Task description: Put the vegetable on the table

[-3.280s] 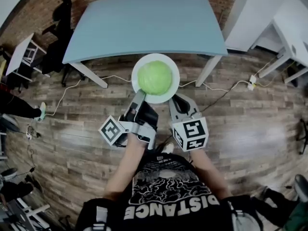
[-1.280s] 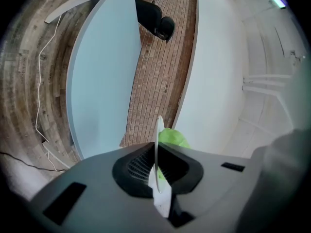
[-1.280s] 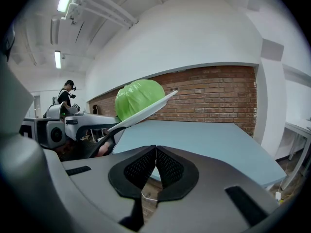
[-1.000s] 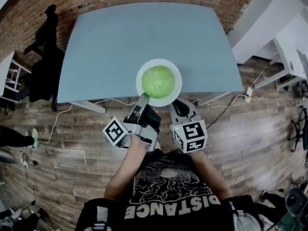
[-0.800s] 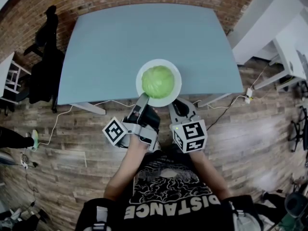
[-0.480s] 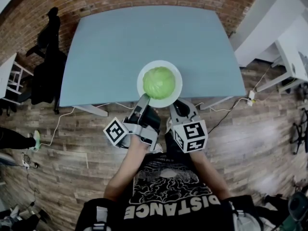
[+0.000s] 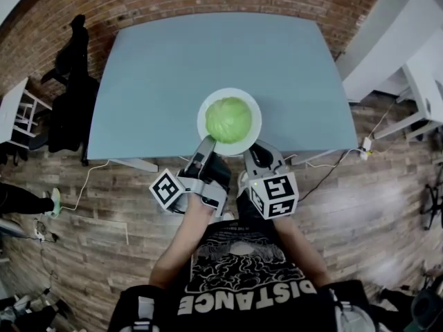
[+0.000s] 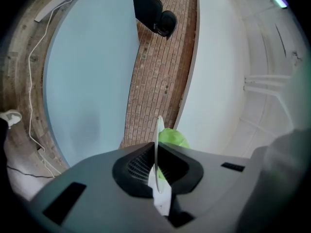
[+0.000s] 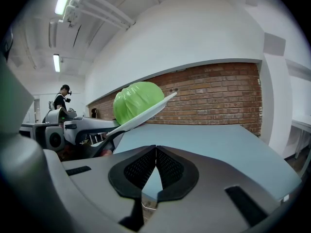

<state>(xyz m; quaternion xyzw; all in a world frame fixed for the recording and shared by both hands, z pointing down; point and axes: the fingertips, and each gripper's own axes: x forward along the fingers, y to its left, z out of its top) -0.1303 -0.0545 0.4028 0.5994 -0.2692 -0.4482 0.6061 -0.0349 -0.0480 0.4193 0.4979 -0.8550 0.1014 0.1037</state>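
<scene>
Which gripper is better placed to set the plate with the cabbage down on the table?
Left. The left gripper is already shut on the rim of the plate, which has the cabbage on it and is over the near edge of the table. The right gripper is shut on nothing, beside the plate.

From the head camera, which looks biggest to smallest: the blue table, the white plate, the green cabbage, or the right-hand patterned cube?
1. table
2. plate
3. cabbage and patterned cube: they look about alike, and the cube sits nearer the camera, so I won't rank them.
</scene>
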